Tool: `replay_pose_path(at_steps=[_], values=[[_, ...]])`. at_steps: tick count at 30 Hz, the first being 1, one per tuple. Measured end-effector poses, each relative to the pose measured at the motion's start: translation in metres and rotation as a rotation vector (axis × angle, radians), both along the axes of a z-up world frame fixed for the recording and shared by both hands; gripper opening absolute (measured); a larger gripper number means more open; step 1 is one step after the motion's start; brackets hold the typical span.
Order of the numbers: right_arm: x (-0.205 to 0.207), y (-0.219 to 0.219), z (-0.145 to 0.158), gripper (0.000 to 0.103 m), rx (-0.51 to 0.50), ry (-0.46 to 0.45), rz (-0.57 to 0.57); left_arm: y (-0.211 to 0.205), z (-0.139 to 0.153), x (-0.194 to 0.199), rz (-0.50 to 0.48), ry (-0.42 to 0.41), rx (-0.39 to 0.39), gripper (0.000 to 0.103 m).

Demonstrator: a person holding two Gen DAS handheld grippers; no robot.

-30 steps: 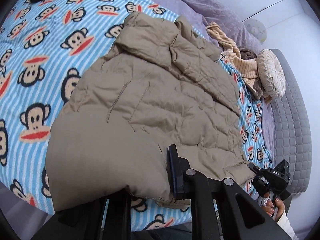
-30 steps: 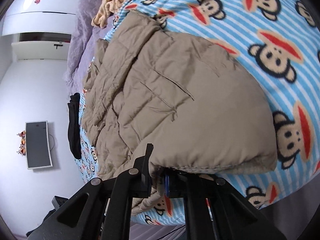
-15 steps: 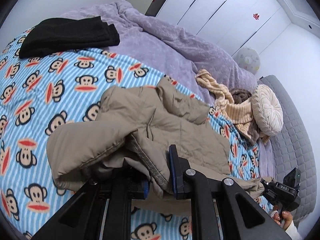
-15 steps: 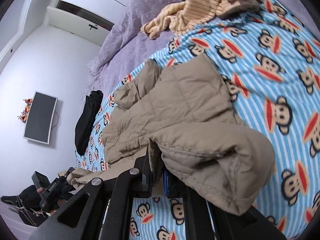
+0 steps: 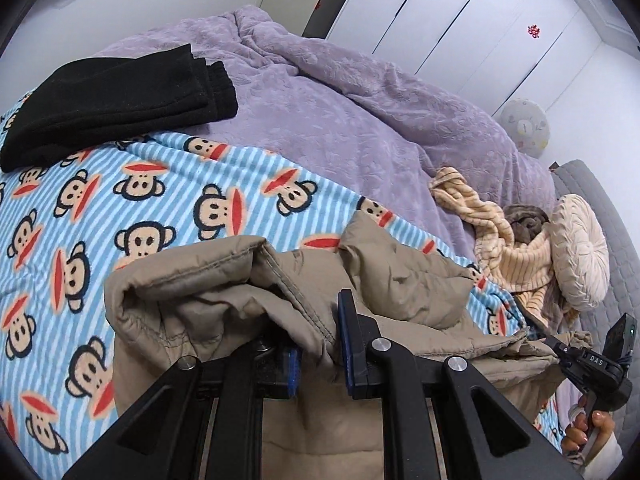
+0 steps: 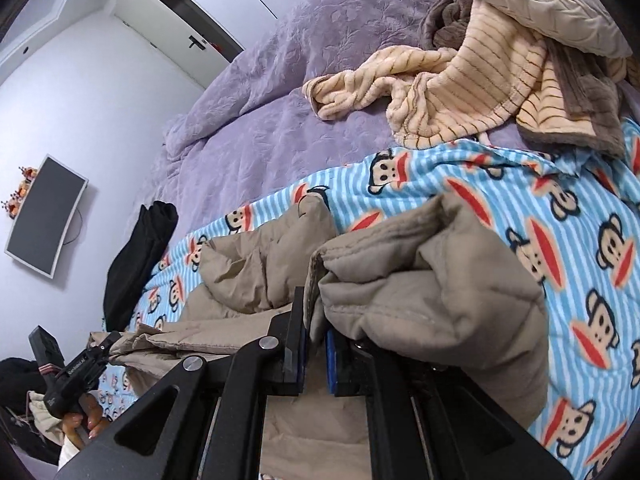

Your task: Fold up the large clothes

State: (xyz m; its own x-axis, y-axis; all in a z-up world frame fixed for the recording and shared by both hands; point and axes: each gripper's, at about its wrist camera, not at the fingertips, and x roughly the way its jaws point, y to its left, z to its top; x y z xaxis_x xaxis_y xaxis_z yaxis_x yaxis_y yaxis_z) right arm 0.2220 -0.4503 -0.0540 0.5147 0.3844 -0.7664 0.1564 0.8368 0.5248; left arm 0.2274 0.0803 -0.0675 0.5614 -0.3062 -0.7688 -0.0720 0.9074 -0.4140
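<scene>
Left wrist view, lower centre: left gripper [image 5: 318, 354] and right gripper [image 6: 315, 354] each pinch the tan jacket [image 5: 404, 280] hem; puffy fabric could slip, collapsing the fold

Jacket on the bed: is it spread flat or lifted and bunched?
Bunched: both the left gripper and right gripper clamp the jacket, its hem raised in folds.

Right gripper [image 6: 314, 344] has its jaws clamped on the hem of the tan puffer jacket [image 6: 420, 292], which bunches up over the monkey-print blanket [image 6: 560, 216]. Beyond the jacket: striped cream robe [image 6: 460, 96] on the purple duvet [image 6: 260, 112]. Left gripper [image 6: 104, 344] pinches the jacket's far-left edge.
</scene>
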Motion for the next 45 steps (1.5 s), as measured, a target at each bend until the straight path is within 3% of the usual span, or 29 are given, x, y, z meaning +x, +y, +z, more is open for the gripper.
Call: replay_pose_path(at_steps=[5, 8, 12, 17, 19, 20, 21, 22, 23, 24, 25, 26, 28, 29, 30, 32, 37, 45], values=[[0.042, 0.02, -0.058, 0.008, -0.122, 0.081, 0.006, -0.013, -0.067, 0.042, 0.021, 0.092, 0.066, 0.018], [0.052, 0.022, -0.093, 0.008, -0.137, 0.122, -0.012, -0.023, -0.096, 0.057, -0.004, 0.108, 0.105, 0.018], [0.057, 0.02, -0.118, 0.008, -0.124, 0.137, -0.042, -0.032, -0.112, 0.066, -0.022, 0.099, 0.134, 0.018], [0.059, 0.022, -0.118, 0.009, -0.127, 0.152, -0.057, -0.037, -0.104, 0.07, -0.047, 0.119, 0.186, 0.019], [0.057, 0.022, -0.107, 0.011, -0.14, 0.162, -0.054, -0.037, -0.084, 0.061, -0.071, 0.089, 0.221, 0.028], [0.055, 0.023, -0.1, 0.014, -0.151, 0.156, -0.049, -0.035, -0.073, 0.054, -0.074, 0.061, 0.23, 0.048], [0.05, 0.024, -0.09, 0.022, -0.159, 0.133, -0.041, -0.033, -0.061, 0.045, -0.068, 0.023, 0.239, 0.088], [0.044, 0.025, -0.081, 0.03, -0.165, 0.109, -0.035, -0.031, -0.048, 0.036, -0.05, -0.025, 0.254, 0.103], [0.04, 0.026, -0.073, 0.055, -0.172, 0.091, -0.034, -0.029, -0.037, 0.026, -0.027, -0.083, 0.27, 0.103], [0.033, 0.026, -0.065, 0.067, -0.174, 0.066, -0.037, -0.03, -0.028, 0.019, -0.034, -0.119, 0.279, 0.103], [0.026, 0.027, -0.057, 0.067, -0.165, 0.038, -0.034, -0.033, -0.023, 0.017, -0.055, -0.123, 0.287, 0.103], [0.021, 0.029, -0.053, 0.066, -0.158, 0.026, -0.024, -0.036, -0.021, 0.016, -0.073, -0.12, 0.289, 0.103], [0.015, 0.036, -0.051, 0.047, -0.145, 0.013, 0.014, -0.047, -0.027, 0.016, -0.125, -0.104, 0.268, 0.102], [0.015, 0.044, -0.053, 0.031, -0.146, 0.02, 0.046, -0.056, -0.031, 0.019, -0.161, -0.084, 0.254, 0.091], [0.017, 0.053, -0.058, 0.028, -0.146, 0.028, 0.085, -0.067, -0.04, 0.02, -0.203, -0.056, 0.246, 0.074], [0.019, 0.069, -0.069, 0.024, -0.161, 0.034, 0.131, -0.091, -0.056, 0.023, -0.259, -0.014, 0.25, 0.063], [0.034, 0.087, -0.106, 0.02, -0.209, 0.065, 0.137, -0.134, -0.094, 0.029, -0.27, -0.016, 0.337, 0.063], [0.067, 0.091, -0.131, 0.016, -0.281, 0.059, 0.115, -0.133, -0.117, 0.073, -0.197, 0.022, 0.327, 0.063]])
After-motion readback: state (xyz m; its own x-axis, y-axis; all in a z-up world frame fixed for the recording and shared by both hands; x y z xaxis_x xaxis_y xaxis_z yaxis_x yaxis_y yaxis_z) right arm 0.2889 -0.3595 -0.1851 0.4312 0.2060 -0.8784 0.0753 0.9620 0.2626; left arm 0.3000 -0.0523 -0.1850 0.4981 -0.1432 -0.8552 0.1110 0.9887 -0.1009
